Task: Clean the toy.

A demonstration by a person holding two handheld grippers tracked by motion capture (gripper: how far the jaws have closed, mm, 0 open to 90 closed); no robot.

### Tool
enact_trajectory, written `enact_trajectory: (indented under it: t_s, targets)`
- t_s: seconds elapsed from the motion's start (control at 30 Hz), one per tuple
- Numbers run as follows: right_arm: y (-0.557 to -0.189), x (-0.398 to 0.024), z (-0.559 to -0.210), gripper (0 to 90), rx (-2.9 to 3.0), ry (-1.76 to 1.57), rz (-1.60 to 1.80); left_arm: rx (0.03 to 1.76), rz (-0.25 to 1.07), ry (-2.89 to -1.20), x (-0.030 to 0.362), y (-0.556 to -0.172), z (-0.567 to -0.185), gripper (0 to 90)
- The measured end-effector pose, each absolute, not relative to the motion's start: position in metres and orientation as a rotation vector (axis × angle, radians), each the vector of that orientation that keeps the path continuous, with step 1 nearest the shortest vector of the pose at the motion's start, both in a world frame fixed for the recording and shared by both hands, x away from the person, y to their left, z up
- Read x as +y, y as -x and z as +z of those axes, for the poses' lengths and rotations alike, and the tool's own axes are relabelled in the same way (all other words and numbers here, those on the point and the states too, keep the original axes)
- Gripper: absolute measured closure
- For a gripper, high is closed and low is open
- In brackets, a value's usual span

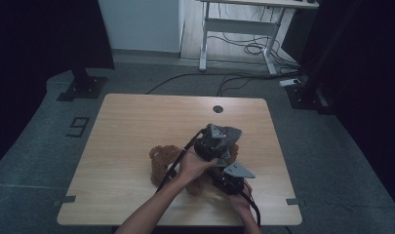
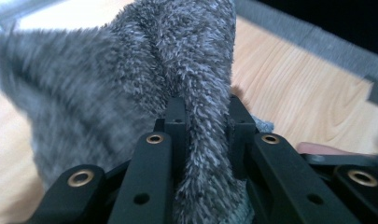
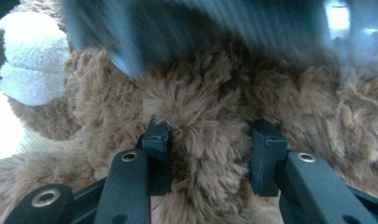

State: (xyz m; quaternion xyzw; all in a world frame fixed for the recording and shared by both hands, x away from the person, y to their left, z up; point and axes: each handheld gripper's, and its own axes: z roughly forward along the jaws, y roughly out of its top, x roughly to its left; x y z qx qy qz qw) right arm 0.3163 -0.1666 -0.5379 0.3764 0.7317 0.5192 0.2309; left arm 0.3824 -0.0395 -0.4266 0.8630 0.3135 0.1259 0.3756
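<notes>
Brown plush forms the teddy bear (image 1: 165, 163), which lies on the wooden counter (image 1: 127, 126) near its front edge, its white muzzle (image 3: 30, 63) visible in the right gripper view. The right gripper (image 3: 210, 156) has its jaws pinching a tuft of the bear's fur. A grey fuzzy cloth (image 2: 144, 79) is held just above the bear, toward the counter's right side. The left gripper (image 2: 205, 126) has its jaws pinching a fold of that cloth. The left hand (image 1: 195, 165) crosses over the bear; the right hand (image 1: 241, 200) sits at the front edge.
</notes>
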Motion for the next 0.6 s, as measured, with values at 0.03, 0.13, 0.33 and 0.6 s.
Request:
enact_trajectory:
  t_s: [0.03, 0.13, 0.33, 0.6]
  targets:
    - [-0.316, -0.166, -0.538, 58.5, 2.013, -1.037, 1.427, 0.817, 0.312, -2.240, -0.044, -0.386, -0.437, 75.3]
    - [-0.316, -0.166, -0.538, 58.5, 2.016, -1.036, 1.425, 0.822, 0.330, -2.236, -0.041, -0.386, -0.443, 75.4]
    - [-0.315, -0.165, -0.538, 58.6, 2.008, -1.029, 1.416, 0.823, 0.372, -2.241, -0.024, -0.382, -0.438, 75.8]
    - [-0.316, -0.165, -0.538, 58.6, 2.001, -1.030, 1.414, 0.903, 0.451, -2.220, 0.018, -0.383, -0.432, 75.8]
